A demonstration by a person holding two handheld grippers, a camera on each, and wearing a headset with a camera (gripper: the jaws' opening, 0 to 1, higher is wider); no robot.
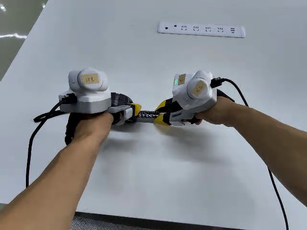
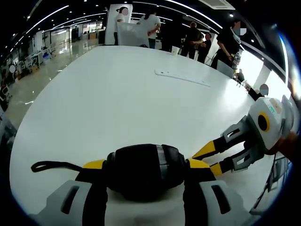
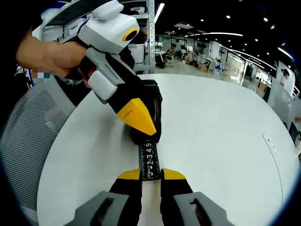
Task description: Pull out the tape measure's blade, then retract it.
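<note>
At the middle of the head view, I have the left tongs (image 1: 130, 111) clamped on the black tape measure (image 1: 122, 100). Their yellow-tipped jaws are spread just as wide as the case and press on its two sides. The case sits low over the white bench (image 1: 168, 172), slightly left of centre.

The right tongs (image 3: 151, 175) are closed almost completely. They pinch the free end of the blade (image 3: 150, 160) at the bottom centre of the right gripper view, with only a thin gap between the yellow tips. A short length of the blade, with black numbers on it, runs straight from the case mouth to those tips. The two pairs of tongs face each other, near but apart.

In the left gripper view, the case's black wrist strap (image 2: 51, 165) trails to the left along the bench. A white power strip (image 1: 201, 29) lies at the upper right of the head view, well apart from the work.
</note>
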